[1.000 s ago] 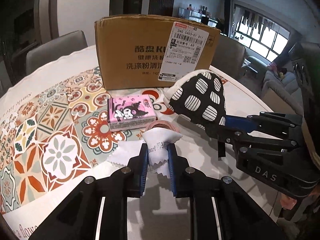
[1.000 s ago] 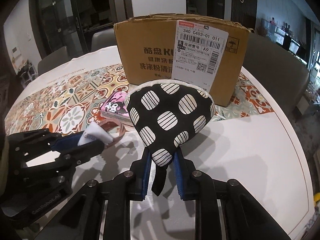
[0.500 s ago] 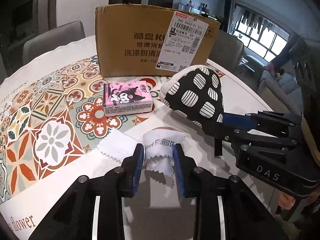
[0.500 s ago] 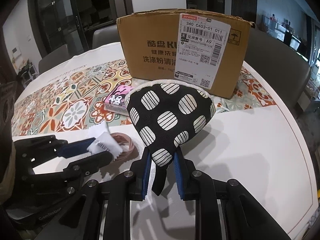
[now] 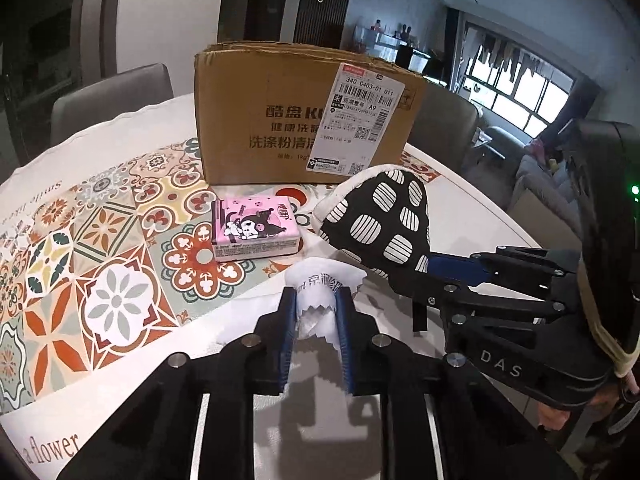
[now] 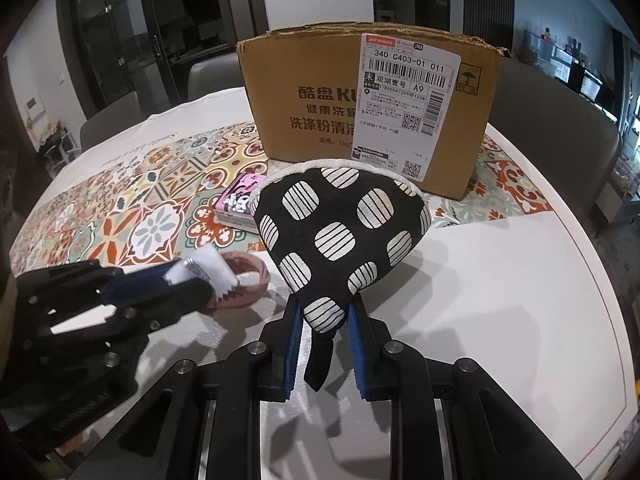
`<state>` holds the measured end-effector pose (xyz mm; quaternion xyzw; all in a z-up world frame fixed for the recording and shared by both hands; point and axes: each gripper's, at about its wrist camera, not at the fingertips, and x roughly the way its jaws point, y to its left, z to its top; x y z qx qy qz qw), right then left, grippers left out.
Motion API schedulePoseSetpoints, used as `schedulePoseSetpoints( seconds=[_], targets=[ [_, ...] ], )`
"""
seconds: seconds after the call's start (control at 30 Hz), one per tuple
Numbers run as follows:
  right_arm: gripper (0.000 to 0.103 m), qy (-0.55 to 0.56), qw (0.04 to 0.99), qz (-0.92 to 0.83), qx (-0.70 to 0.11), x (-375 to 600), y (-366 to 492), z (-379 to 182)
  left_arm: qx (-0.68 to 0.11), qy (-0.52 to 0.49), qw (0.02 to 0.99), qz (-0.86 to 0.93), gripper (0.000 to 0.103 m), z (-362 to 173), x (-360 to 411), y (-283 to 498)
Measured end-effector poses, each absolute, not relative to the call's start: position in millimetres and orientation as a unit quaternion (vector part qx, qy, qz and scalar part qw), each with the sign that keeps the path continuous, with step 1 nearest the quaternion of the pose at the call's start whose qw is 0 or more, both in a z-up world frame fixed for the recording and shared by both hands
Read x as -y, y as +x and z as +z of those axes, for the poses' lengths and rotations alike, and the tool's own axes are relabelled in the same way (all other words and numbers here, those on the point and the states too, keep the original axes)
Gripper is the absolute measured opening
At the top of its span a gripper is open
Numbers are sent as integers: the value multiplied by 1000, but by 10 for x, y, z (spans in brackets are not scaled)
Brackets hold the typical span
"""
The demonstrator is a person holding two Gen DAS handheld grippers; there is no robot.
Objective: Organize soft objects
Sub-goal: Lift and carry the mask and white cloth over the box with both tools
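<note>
The left gripper [image 5: 318, 312] has just re-closed on the white cloth [image 5: 322, 284], lifting it off the pink band [image 6: 248, 276]. The right gripper [image 6: 323, 322] clamps the spotted mitt [image 6: 340, 232]. The cardboard box [image 6: 360, 104] sits straight ahead, nearer the mitt.

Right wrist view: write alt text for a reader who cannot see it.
The right tongs pinch the tip of a black mitt with white striped spots above a white table. At left, the left tongs hold a white cloth over a pink band; a cardboard box stands behind.
</note>
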<state>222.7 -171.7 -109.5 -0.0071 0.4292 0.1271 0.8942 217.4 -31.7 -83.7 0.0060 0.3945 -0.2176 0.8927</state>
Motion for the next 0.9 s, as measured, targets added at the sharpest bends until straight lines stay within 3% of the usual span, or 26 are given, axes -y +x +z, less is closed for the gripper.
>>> schedulePoseSetpoints(
  seconds=[0.2,0.3,0.9],
  targets=[
    [24,-13,895,128,-426,1685,2205,-1077,-431,-10,877,-215,26,-1045,308,2238],
    [24,-16,895,126,-428,1678,2195,-1084,-423,-1,881,-213,19,-1020,327,2212],
    [24,-6,913,125,-388,1697,2102,-735,-304,22,939,-162,18,-252,234,2041]
  ],
)
